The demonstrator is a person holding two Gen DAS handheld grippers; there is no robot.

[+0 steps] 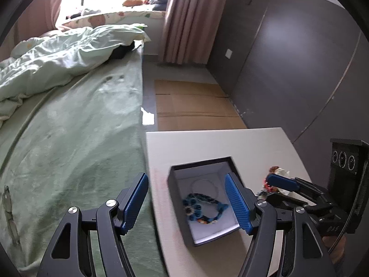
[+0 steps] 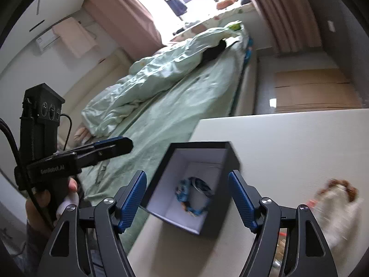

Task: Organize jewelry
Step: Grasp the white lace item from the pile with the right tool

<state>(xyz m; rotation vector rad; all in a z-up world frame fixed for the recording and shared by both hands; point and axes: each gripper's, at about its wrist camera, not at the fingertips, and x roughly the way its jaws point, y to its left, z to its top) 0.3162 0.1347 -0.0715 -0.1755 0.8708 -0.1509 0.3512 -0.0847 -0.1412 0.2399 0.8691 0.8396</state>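
Observation:
A dark open jewelry box (image 1: 177, 184) with a white lining stands on a white table (image 1: 207, 143). In it lie a blue beaded bracelet (image 1: 198, 210) and a thin silver ring-shaped bangle (image 1: 204, 185). My left gripper (image 1: 186, 204) is open above the box, one finger on each side. My right gripper (image 2: 186, 199) is open and also straddles the box (image 2: 228, 157), with the blue bracelet (image 2: 184, 196) blurred inside. The right gripper's fingers (image 1: 281, 182) reach toward a small pile of jewelry (image 1: 274, 177) on a white cloth, which shows blurred in the right wrist view (image 2: 339, 198).
A bed with a green sheet (image 1: 80, 138) and crumpled duvet (image 1: 57, 57) lies left of the table. Flattened cardboard (image 1: 193, 103) lies on the floor beyond the table. A dark grey wall (image 1: 288, 57) is on the right. The left gripper (image 2: 92, 152) and hand show over the bed.

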